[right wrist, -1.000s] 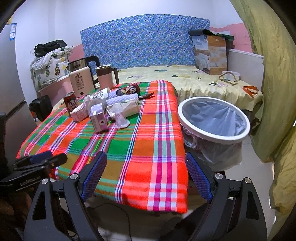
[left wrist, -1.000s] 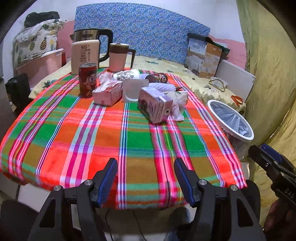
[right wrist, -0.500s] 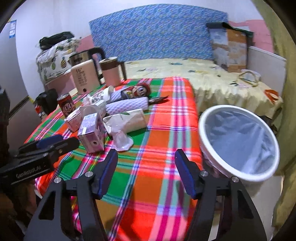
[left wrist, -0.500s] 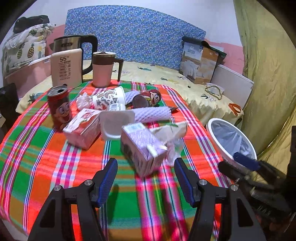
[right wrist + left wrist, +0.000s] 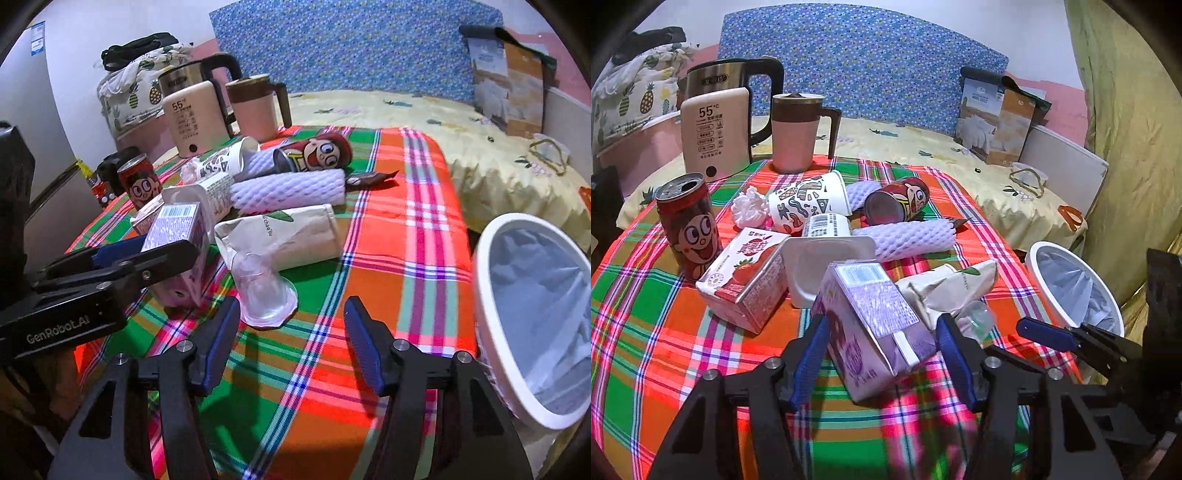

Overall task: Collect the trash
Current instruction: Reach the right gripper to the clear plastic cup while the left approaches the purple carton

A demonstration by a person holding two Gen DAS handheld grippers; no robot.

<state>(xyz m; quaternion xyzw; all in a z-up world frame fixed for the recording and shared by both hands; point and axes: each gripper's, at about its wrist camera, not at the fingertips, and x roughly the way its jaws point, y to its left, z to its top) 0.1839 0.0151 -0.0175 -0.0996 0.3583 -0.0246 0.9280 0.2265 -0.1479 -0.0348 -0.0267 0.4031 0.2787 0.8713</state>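
A purple drink carton [image 5: 875,325] lies on the plaid tablecloth [image 5: 665,332] between the fingers of my left gripper [image 5: 882,350]. Its jaws are closing, the pads just off the carton's sides. From the right wrist view, the left gripper [image 5: 162,247] straddles that carton [image 5: 177,225]. My right gripper [image 5: 291,332] is closing with nothing between its fingers. A clear plastic cup [image 5: 264,291] lies just ahead of its left fingertip. Behind the cup lies a crumpled paper bag [image 5: 288,236]. The white lined bin [image 5: 480,258] stands off the table's right side.
More trash lies behind: a strawberry carton [image 5: 746,280], a white tub [image 5: 827,258], a foam sleeve [image 5: 908,236], a paper cup [image 5: 809,203], a lying can [image 5: 897,201] and an upright red can [image 5: 689,225]. A kettle [image 5: 731,77] and pink mug [image 5: 798,133] stand at the back.
Both grippers have come forward over the table to the trash pile. The left jaws have narrowed around the purple carton. The right jaws have narrowed and tipped down near the clear cup.
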